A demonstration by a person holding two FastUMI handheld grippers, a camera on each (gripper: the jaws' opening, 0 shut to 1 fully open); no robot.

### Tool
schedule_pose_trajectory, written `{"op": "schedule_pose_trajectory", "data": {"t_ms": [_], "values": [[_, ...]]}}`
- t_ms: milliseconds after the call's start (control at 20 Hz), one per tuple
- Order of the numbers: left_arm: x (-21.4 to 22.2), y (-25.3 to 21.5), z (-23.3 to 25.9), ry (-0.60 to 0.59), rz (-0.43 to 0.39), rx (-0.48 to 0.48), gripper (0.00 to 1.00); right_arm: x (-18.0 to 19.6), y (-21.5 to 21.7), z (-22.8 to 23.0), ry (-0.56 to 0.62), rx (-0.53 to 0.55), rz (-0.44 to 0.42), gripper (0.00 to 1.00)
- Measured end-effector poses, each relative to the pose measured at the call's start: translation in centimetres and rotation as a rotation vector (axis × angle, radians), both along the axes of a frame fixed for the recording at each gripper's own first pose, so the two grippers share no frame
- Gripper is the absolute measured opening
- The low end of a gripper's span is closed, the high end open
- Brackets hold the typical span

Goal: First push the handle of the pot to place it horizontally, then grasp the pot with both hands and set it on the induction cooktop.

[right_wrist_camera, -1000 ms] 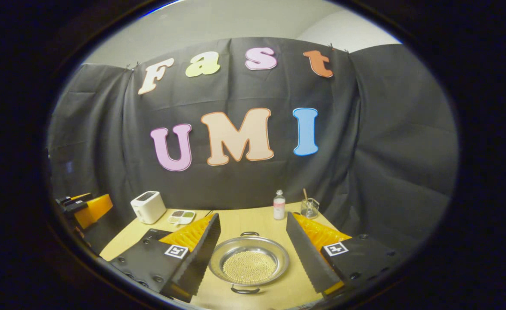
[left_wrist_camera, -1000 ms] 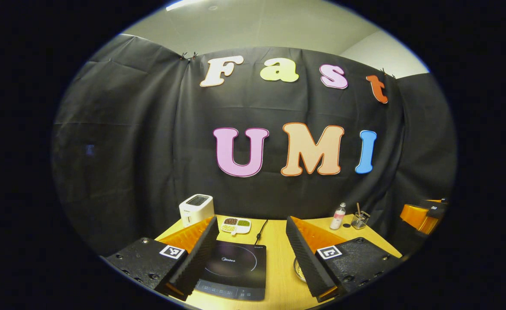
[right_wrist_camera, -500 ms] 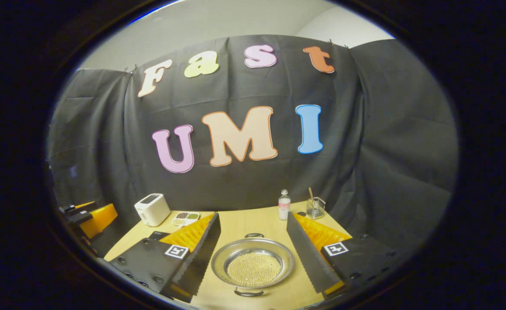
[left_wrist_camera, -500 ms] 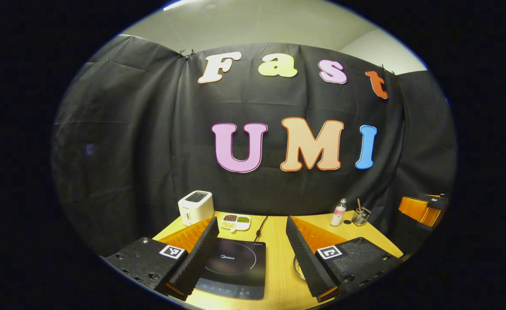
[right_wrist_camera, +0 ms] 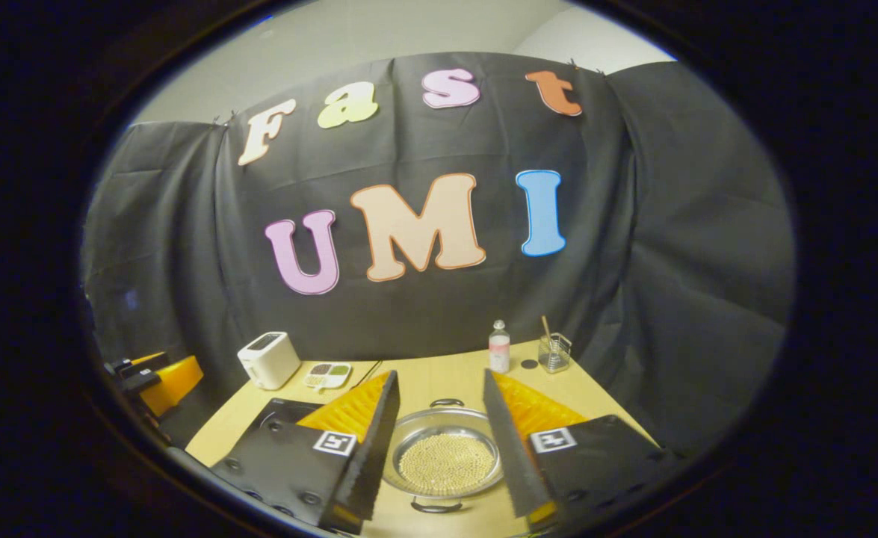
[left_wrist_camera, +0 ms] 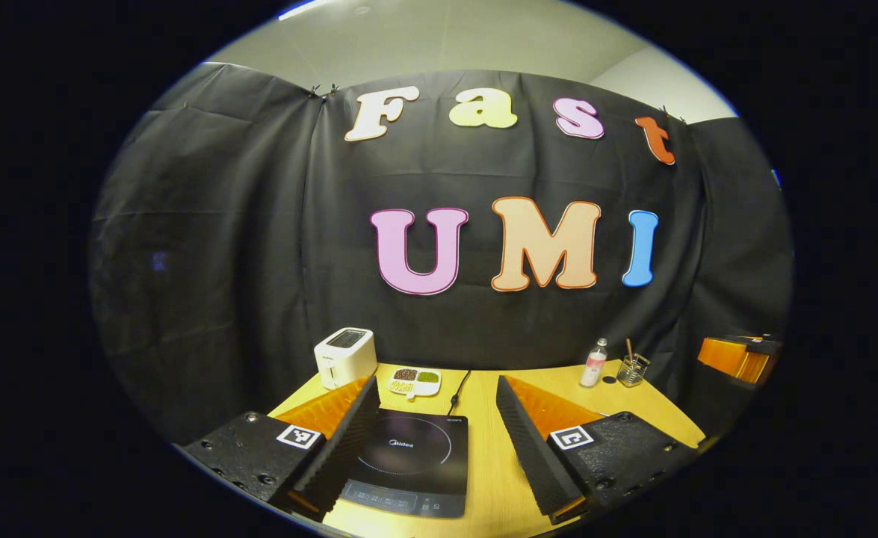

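Observation:
A steel pot [right_wrist_camera: 442, 463] with pale beads inside sits on the wooden table [right_wrist_camera: 439, 377]. One loop handle [right_wrist_camera: 446, 403] points away and the other [right_wrist_camera: 431, 506] points toward me. My right gripper [right_wrist_camera: 439, 376] hovers over it, open, its fingers either side of the pot and apart from it. The black induction cooktop [left_wrist_camera: 409, 463] lies between the fingers of my left gripper [left_wrist_camera: 436, 382], which is open and holds nothing. The cooktop's corner [right_wrist_camera: 282, 409] shows left of the pot. The left gripper's orange body [right_wrist_camera: 158, 377] hangs far left.
At the back of the table stand a white toaster [left_wrist_camera: 345, 357], a divided dish of beans [left_wrist_camera: 415, 381], a small bottle [left_wrist_camera: 595, 364] and a glass with a stick [left_wrist_camera: 633, 370]. The cooktop's cable [left_wrist_camera: 455, 392] runs backward. The right gripper's orange body [left_wrist_camera: 737, 359] shows at right.
The right gripper's fingers have drawn closer together and moved in over the pot. The left view has shifted slightly, and the pot's edge has slipped behind its right finger.

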State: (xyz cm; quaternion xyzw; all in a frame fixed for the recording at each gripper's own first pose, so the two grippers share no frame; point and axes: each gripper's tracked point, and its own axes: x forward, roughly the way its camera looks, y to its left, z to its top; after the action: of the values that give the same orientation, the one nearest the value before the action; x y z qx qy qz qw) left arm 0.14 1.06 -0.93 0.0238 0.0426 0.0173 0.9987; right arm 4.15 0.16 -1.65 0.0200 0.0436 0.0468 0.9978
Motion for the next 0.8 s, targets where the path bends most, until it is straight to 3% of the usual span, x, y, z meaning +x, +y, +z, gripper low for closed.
{"op": "schedule_pose_trajectory", "data": {"t_ms": [50, 200, 300, 450, 500, 800], "values": [[-0.1, 0.0, -0.1, 0.000, 0.000, -0.001, 0.96, -0.1, -0.1, 0.0, 0.000, -0.006, -0.006, 0.51], [-0.3, 0.0, -0.2, 0.004, -0.001, -0.004, 0.96, 0.1, 0.4, -0.6, 0.018, -0.012, 0.013, 0.34], [-0.4, 0.2, -0.5, 0.012, -0.002, -0.004, 0.96, 0.4, 0.3, -0.9, 0.033, -0.029, 0.014, 0.34], [-0.8, 0.7, -0.6, 0.012, 0.000, 0.008, 0.96, -0.1, 0.1, -1.6, 0.030, 0.009, 0.002, 0.00], [-0.8, 0.9, -0.7, 0.015, 0.000, 0.012, 0.99, -0.3, 0.4, -1.4, 0.033, 0.012, -0.007, 0.03], [-1.3, 1.7, -1.1, 0.029, -0.015, 0.015, 0.96, -0.6, 1.3, -4.9, 0.101, -0.046, -0.007, 0.02]]}}
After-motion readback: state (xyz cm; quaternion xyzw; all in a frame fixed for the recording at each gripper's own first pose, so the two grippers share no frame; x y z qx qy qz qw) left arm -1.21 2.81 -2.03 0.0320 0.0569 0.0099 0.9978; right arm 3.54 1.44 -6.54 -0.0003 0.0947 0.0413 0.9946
